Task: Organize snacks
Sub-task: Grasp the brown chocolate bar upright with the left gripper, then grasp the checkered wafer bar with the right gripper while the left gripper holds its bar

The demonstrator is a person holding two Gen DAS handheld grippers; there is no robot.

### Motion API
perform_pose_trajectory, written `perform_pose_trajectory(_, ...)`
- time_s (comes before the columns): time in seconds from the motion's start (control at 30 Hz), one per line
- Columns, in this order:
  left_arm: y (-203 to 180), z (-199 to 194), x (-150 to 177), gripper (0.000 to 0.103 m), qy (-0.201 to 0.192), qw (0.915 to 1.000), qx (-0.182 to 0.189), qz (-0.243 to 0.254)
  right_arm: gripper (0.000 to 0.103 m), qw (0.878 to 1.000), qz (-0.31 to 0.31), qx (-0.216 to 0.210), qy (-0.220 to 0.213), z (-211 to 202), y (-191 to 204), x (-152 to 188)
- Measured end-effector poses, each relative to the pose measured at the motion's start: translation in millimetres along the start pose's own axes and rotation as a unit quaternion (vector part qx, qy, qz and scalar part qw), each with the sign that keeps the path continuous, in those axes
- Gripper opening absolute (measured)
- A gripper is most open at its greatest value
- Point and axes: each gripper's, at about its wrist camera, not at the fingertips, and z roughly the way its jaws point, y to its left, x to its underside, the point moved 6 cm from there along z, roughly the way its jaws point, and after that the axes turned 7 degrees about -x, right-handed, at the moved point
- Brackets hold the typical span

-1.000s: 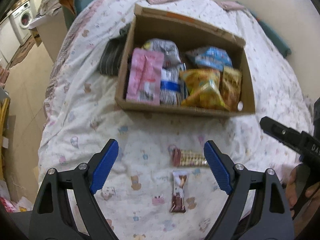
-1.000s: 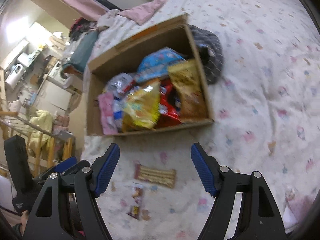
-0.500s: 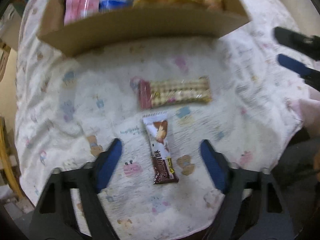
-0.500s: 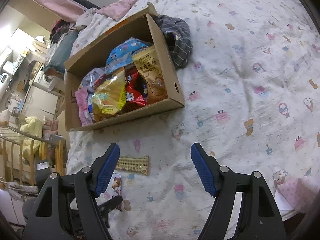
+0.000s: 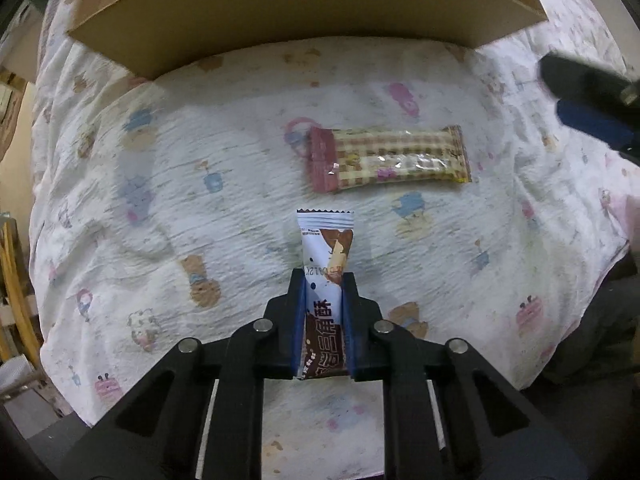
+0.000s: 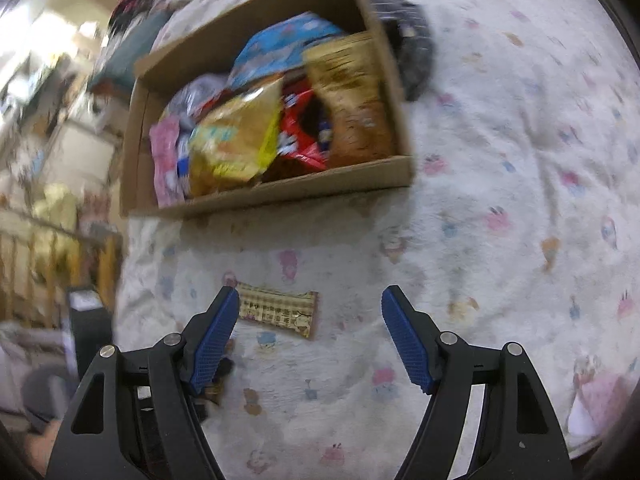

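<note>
The small glossy foil snack bar wrapper, white at the top and chocolate brown below [image 5: 326, 280], lies on the bed near its front edge, lengthwise between the blue ribbed pads of the left tongs [image 5: 323, 312], which are clamped tight on its lower half. Its free end has a zigzag crimped seal; a brown-and-cream picture sits under it, the printed code "0012K" can be made out beside the pad, and large white characters on the brown part are too cut off to read.

Just beyond it, apart from it, lies a longer flat cellophane packet with a tan checked pattern and a dull red end [image 5: 386, 158], set crosswise. Its surface is shiny and crinkled; the small print on it is unreadable.

The right tongs [image 6: 310, 336] hang above that checked packet with their black arms and blue dimpled pads spread wide and nothing between them.

Both packets rest on a white crinkle-textured bedsheet printed with small pastel cartoon animals [image 5: 224, 208]. Farther back on the bed stands an open brown corrugated cardboard box [image 6: 280, 196] crammed with soft snack bags: a yellow one, a red one, a golden-brown one, a pale blue one and a pink one, all blurred so that no label reads. A dark striped cloth [image 6: 414, 52] lies crumpled against the box's far right corner.
</note>
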Motion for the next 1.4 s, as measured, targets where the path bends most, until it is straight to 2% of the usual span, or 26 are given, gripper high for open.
perform_pose_trajectory(0.1, 18.4, -8.0, -1.1, 0.014, -0.014, 0.9997, -0.003, -0.02, 0.084, 0.998, -0.052, 0.021, 0.019, 20.2, 14.5, -0.4)
perform_pose_trajectory(0.3, 68.0, -23.9, -8.4, 0.013, -0.043, 0.9951, -0.02, -0.087, 0.084, 0.987, -0.133, 0.041, 0.076, 60.3, 37.7, 8.0)
perform_pose_trajectory(0.4, 87.4, -32.9, -10.3, 0.014, -0.061, 0.9925, -0.031, -0.102, 0.084, 0.971, -0.215, 0.083, 0.069, 69.2, 55.6, 9.3)
perform_pose_trajectory(0.47, 101.2, -38.3, -8.9, 0.014, -0.07, 0.9908, -0.036, -0.109, 0.086, 0.961, -0.252, 0.078, 0.088, 77.9, 66.0, 12.6)
perform_pose_trajectory(0.63, 104.1, -38.0, -1.0, 0.014, -0.074, 0.9895, -0.038, -0.119, 0.086, 0.95, -0.27, 0.099, 0.125, 101.7, 61.1, 15.8)
perform_pose_trajectory(0.7, 103.1, -36.3, -3.8, 0.014, -0.07, 0.9897, -0.035, -0.12, 0.086, 0.946, -0.273, 0.12, 0.13, 110.7, 55.8, 14.9)
perform_pose_trajectory(0.73, 115.7, -30.8, -11.4, 0.014, -0.069, 0.9897, -0.034, -0.121, 0.086, 0.945, -0.27, 0.122, 0.136, 114.3, 53.2, 15.4)
perform_pose_trajectory(0.9, 109.0, -31.7, -9.5, 0.014, -0.069, 0.9902, -0.031, -0.118, 0.084, 0.944, -0.274, 0.122, 0.135, 118.9, 52.5, 16.8)
perform_pose_trajectory(0.97, 103.4, -33.5, -9.9, 0.014, -0.071, 0.9904, -0.029, -0.115, 0.067, 0.945, -0.277, 0.106, 0.139, 117.4, 57.7, 18.9)
perform_pose_trajectory(1.07, 97.1, -36.4, -10.5, 0.014, -0.076, 0.9908, -0.029, -0.108, 0.05, 0.94, -0.294, 0.116, 0.131, 115.2, 63.9, 24.7)
perform_pose_trajectory(1.23, 95.4, -36.3, -10.6, 0.014, -0.078, 0.9907, -0.033, -0.106, 0.027, 0.949, -0.269, 0.104, 0.127, 107.2, 58.6, 22.7)
perform_pose_trajectory(1.33, 96.6, -34.7, -10.2, 0.014, -0.076, 0.9902, -0.034, -0.112, 0.017, 0.959, -0.242, 0.085, 0.123, 96.8, 46.8, 17.6)
perform_pose_trajectory(1.4, 98.5, -33.9, -10.4, 0.014, -0.075, 0.9896, -0.032, -0.119, 0.014, 0.965, -0.222, 0.07, 0.12, 90.5, 41.6, 15.7)
